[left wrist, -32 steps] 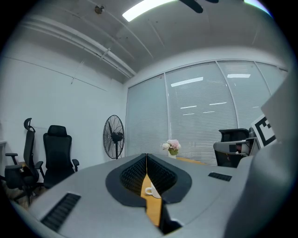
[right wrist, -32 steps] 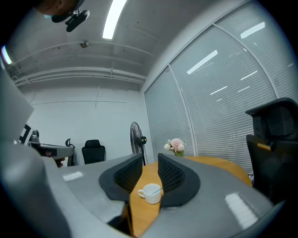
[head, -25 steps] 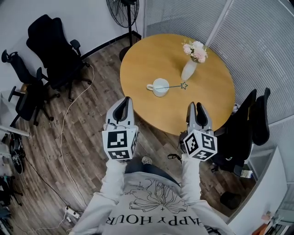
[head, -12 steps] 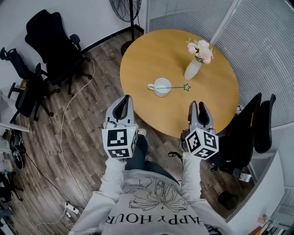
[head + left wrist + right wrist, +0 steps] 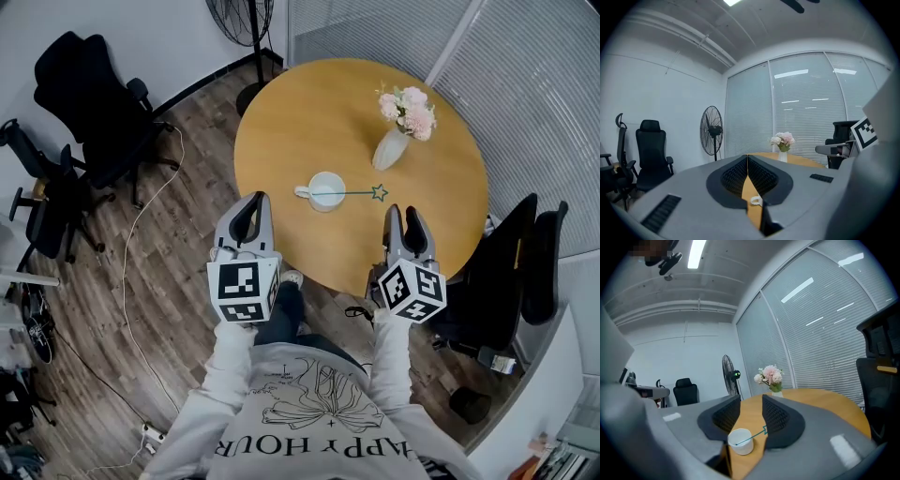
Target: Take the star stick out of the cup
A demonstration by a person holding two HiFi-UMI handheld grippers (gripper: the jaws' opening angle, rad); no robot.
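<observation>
Opening right gripper [image 5: 403, 217] short of table [image 5: 281, 122], nothing between pads; left gripper [image 5: 251, 204] pressed together, empty. Star stick [image 5: 360, 194] leaning in cup [image 5: 325, 190], star end near vase [image 5: 388, 149]. Risks: tipping cup with sideways pull, clipping vase, thin stick slipping.

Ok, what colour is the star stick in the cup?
The star stick is teal green; clearest in the right gripper view.
</observation>
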